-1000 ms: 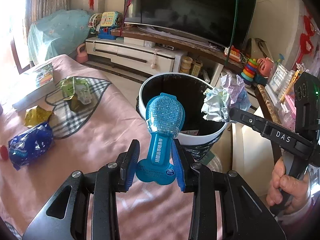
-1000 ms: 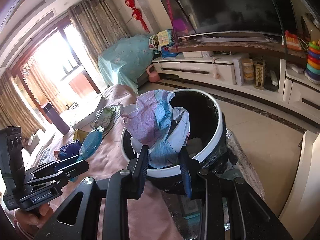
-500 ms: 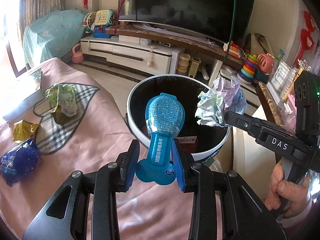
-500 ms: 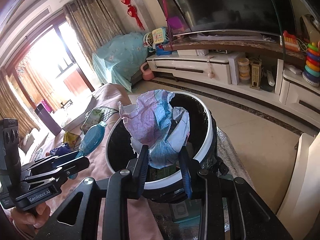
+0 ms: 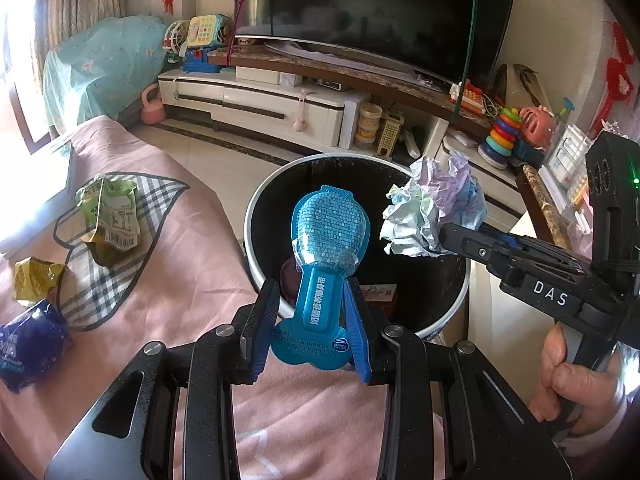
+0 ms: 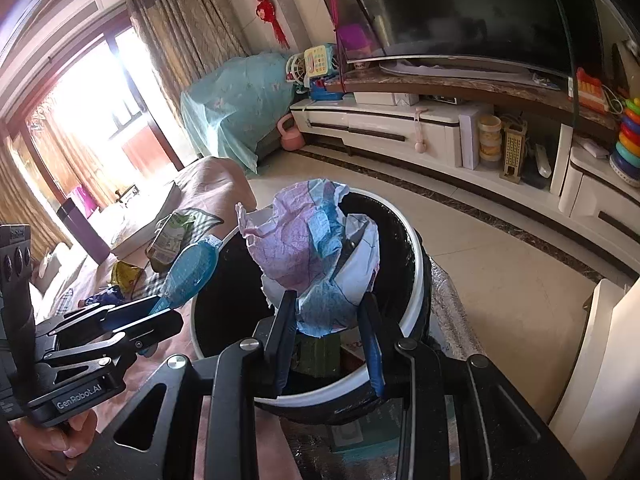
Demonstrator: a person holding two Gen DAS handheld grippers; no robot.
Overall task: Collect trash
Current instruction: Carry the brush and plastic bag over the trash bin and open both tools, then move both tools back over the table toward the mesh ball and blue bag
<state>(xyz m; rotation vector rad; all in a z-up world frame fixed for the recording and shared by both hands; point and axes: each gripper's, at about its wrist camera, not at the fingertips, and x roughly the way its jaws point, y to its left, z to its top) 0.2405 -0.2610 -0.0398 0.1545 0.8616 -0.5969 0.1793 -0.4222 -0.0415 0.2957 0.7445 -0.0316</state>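
My left gripper point(image 5: 306, 332) is shut on a blue plastic blister pack point(image 5: 326, 252), held upright over the near rim of a round black bin with a white rim point(image 5: 256, 204). In the right wrist view this blue pack point(image 6: 192, 268) sits at the bin's left edge. My right gripper point(image 6: 330, 336) is shut on a crumpled ball of pink, blue and white paper point(image 6: 312, 248), which hangs above the bin's point(image 6: 418, 280) opening. From the left wrist view the paper ball point(image 5: 434, 208) is over the bin's right side. Some rubbish lies in the bin's bottom.
A pink-covered surface point(image 5: 180, 272) holds a green wrapper point(image 5: 110, 220), a yellow wrapper point(image 5: 34, 284) and a dark blue packet point(image 5: 28, 340). Behind the bin are tiled floor, a white TV cabinet point(image 5: 260, 104) and toys. A hand point(image 5: 568, 368) grips the right tool.
Both grippers have moved toward the bin with their loads; the blue pack and paper ball now hang further over its opening. The wrappers have slid left in the left wrist view.
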